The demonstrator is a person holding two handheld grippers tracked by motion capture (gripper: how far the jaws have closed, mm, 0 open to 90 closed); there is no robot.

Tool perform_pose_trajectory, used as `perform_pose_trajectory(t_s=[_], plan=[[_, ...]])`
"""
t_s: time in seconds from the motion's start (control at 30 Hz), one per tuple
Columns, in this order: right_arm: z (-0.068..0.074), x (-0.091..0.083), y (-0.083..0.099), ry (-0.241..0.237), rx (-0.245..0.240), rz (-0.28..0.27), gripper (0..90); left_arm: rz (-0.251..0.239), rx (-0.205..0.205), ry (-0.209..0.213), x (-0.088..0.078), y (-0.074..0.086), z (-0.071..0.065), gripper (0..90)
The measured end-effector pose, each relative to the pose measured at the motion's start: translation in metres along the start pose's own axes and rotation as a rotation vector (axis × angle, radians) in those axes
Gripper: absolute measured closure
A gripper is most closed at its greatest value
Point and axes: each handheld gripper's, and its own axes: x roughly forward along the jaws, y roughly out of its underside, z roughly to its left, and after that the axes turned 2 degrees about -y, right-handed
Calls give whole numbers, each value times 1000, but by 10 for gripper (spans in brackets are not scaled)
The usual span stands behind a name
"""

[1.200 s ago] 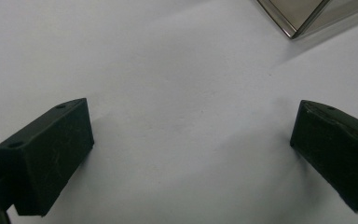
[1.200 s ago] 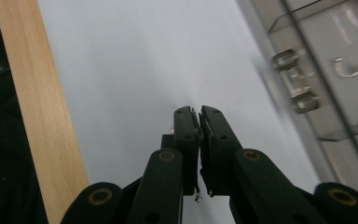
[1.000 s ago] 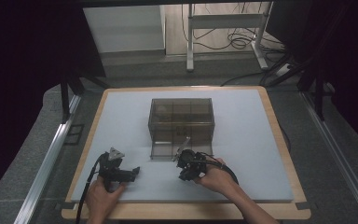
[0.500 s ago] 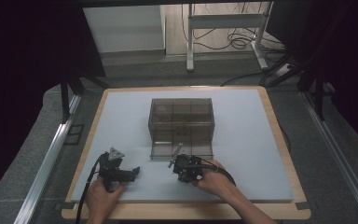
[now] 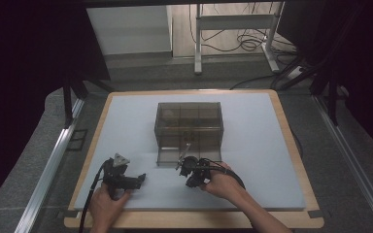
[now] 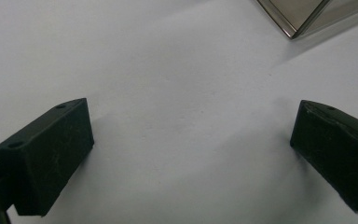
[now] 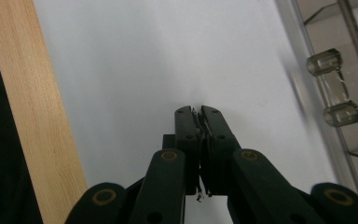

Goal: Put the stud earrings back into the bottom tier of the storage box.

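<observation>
White mat, little room: your closed right gripper point(image 5: 188, 171) sits just beside the smoked-plastic drawer box point(image 5: 189, 127); a careless swing bumps it, left gripper point(image 5: 138, 180) gaping

The whole worktop point(image 5: 272, 145) is seen from above; its white surface gets shared close-up by both gripper views.

This looks like a lab or test bench set up for recording. A pale blue-white mat with a light wooden border point(image 5: 291, 145) lies on a grey felt-covered table point(image 5: 340, 160) with metal rails point(image 5: 48, 165) along its sides. Dark curtains point(image 5: 24, 48) flank it, and behind stand white metal desk legs point(image 5: 198, 43) with loose black cables point(image 5: 245, 41) on the floor.
</observation>
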Motion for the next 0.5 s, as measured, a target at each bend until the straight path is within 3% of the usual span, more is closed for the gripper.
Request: perform_pose_trajectory(t_s=[0.23,0.5], plan=[[-5,-8,0,-7,13,-20,847,1,0,0,0,0,0,0],[-15,-19,3,4,51,-89,844,1,3,0,0,0,0,0]])
